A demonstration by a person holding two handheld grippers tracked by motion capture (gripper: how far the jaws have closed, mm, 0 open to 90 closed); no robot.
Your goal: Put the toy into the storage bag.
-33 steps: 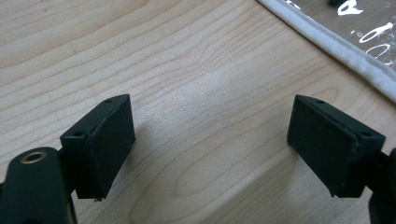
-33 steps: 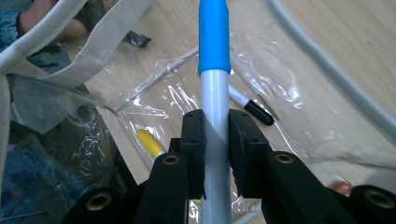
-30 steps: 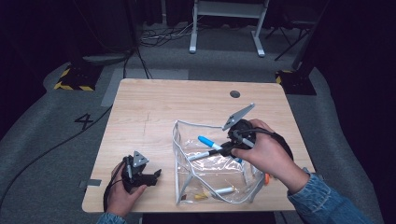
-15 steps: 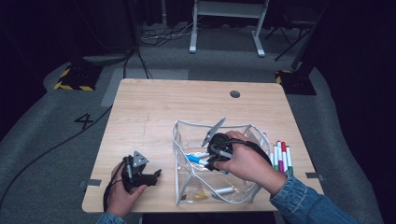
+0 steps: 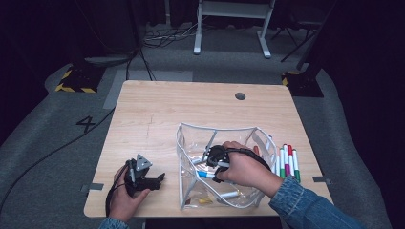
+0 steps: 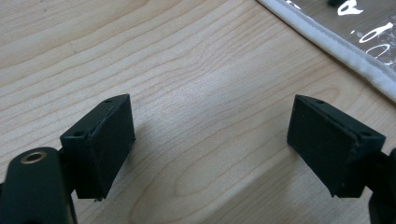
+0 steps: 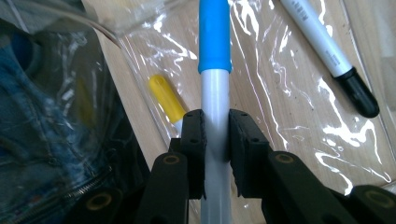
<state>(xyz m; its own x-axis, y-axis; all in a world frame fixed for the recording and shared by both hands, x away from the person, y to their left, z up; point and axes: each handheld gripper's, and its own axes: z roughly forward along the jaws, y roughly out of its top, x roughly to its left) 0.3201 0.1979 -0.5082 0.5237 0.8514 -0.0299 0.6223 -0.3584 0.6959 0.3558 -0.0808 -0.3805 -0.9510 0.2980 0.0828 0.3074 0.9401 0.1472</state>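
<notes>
A clear plastic pouch with a white rim stands open on the wooden table. My right gripper is down inside it, shut on a grey marker with a blue cap. In the right gripper view the jaws pinch the marker's grey barrel, and its blue cap points away over the pouch's floor. A yellow-capped marker and a black-capped marker lie in the pouch. My left gripper rests near the table's front left, open over bare wood, with the pouch rim beside it.
Several markers with green and red caps lie side by side on the table just right of the pouch. A round cable hole sits near the far edge. A denim sleeve crosses the front right corner.
My right hand has carried the blue-capped marker leftward and down into the pouch, uncovering the row of markers at the right. The left gripper has stayed put.
</notes>
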